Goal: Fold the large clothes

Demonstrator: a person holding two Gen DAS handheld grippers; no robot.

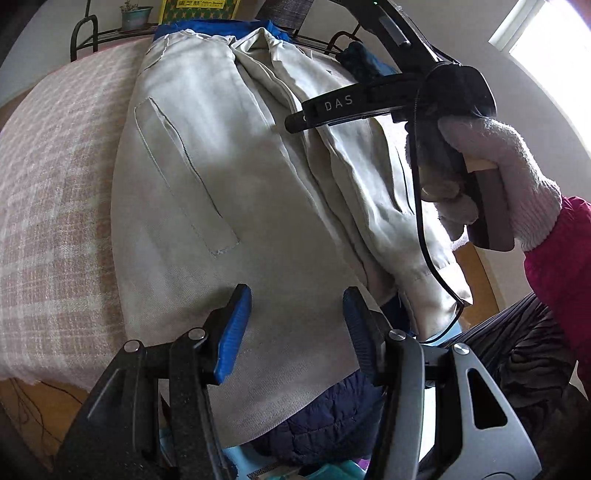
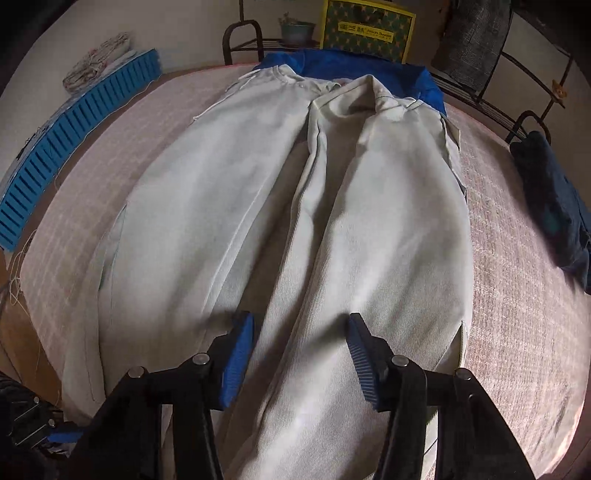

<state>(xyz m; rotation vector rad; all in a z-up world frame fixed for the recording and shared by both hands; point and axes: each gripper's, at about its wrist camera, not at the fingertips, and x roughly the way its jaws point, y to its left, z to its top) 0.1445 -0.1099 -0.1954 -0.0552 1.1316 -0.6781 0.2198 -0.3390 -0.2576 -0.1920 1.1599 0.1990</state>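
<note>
Left claw point(image 1: 295, 325): pads apart, gripping nothing, poised over the near hem of the trousers point(image 1: 229, 206).
Right claw point(image 2: 301, 350): pads parted, nothing pinched between them, tilted down over the trousers point(image 2: 280, 206) where the two legs meet.
Right hand point(image 1: 495, 173): in a pale knit glove with a magenta sleeve point(image 1: 557, 258), gripping the right tool's handle, up and to the right of the left claw.
Trousers: pale grey-beige, spread lengthwise on the bed, waistband at the far end, legs running back under both claws; a welt pocket point(image 1: 184, 177) lies ahead-left of the left claw.
Bed cover point(image 2: 517, 295): pink-and-white check, showing on either side of the trousers.
Blue cloth point(image 2: 332, 61): beyond the waistband, far ahead of the right claw.
Dark garment point(image 2: 554, 206): on the cover, ahead-right of the right claw, well apart from the trousers.
Yellow box point(image 2: 365, 29): on the rack past the bed's far edge.
</note>
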